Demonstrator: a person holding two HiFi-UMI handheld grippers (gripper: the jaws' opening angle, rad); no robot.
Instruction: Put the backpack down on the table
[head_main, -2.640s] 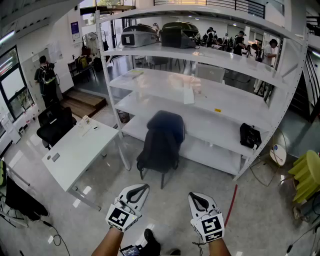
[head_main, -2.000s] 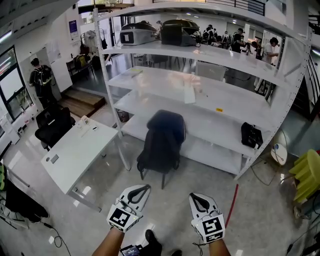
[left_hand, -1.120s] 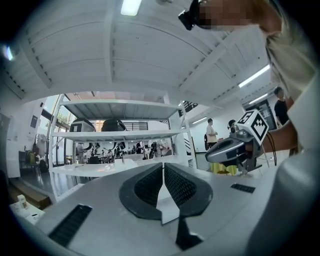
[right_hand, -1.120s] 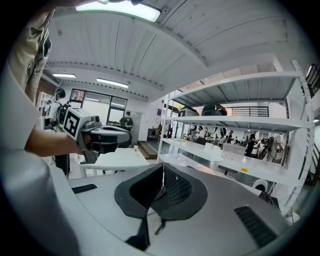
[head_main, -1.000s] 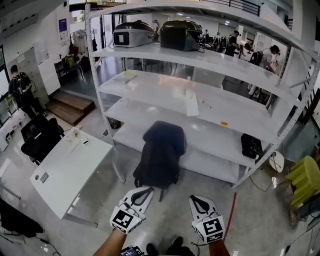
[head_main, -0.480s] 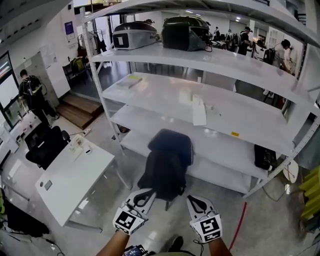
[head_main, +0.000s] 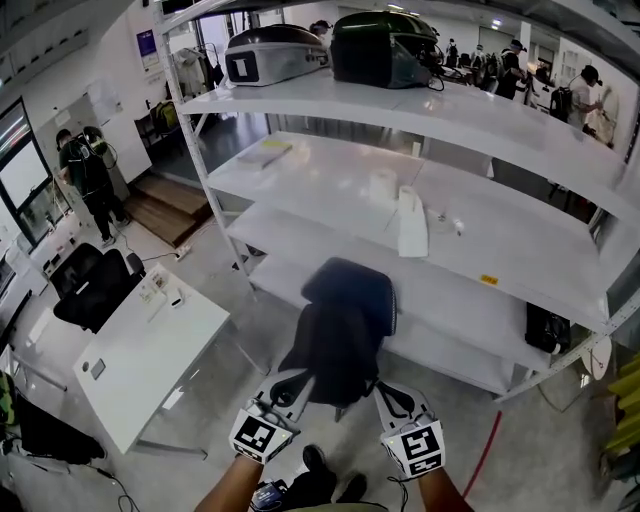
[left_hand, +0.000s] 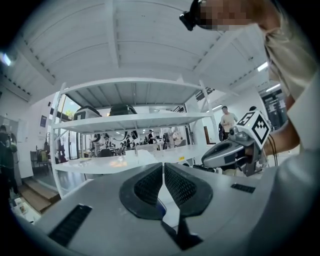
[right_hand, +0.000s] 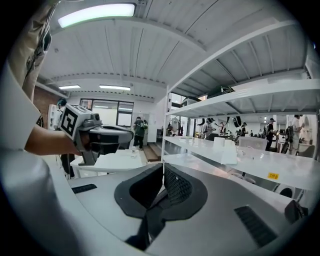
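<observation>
Just beyond the left tool (head_main: 293, 382) and right tool (head_main: 386, 394), both pressed together on nothing, the backpack (head_main: 340, 335) hangs within reach, likely awaiting transfer to the surface (head_main: 150, 350) leftward.

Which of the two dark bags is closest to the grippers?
The big backpack, standing just ahead of them. The small black bag sits far off to the right on a shelf.

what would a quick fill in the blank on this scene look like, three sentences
The white table lies to the ____ of the dark backpack in the head view.
The jaws of the left tool and the right tool are both ____.
The shelving rack holds ____ bulky cases side by side on a high shelf.
Missing words: left; shut; two.
</observation>
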